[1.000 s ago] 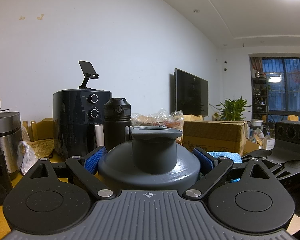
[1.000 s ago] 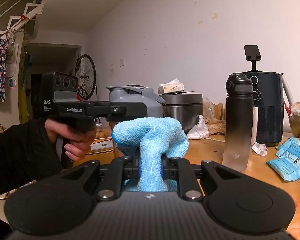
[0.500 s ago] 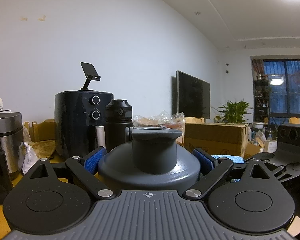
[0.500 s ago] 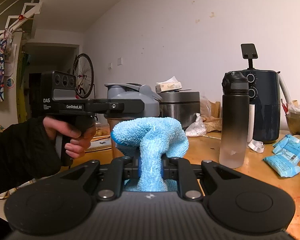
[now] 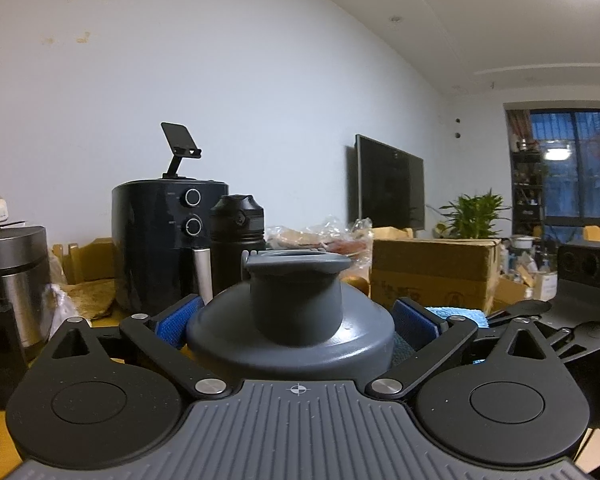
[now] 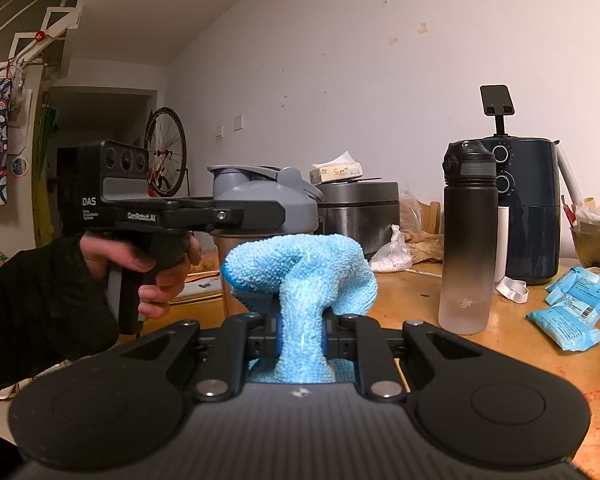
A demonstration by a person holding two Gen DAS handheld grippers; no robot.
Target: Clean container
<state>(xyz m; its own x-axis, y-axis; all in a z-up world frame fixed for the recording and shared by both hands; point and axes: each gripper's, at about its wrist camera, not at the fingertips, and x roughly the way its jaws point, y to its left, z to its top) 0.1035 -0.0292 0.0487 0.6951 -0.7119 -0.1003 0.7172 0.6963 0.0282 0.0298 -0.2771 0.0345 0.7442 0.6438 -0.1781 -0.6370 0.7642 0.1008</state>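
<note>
While the left tongs (image 5: pixel 296 320) clamp the grey-lidded shaker container (image 5: pixel 292 320) at centre frame and the right tongs (image 6: pixel 300 340), nearly shut, pinch the fluffy light-blue cloth (image 6: pixel 300 272) just beside it, hard wiping could twist the container loose.

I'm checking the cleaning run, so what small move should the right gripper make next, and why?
Probably ease the right gripper forward so the blue cloth it pinches meets the shaker bottle, which the left gripper holds just behind it.
</note>
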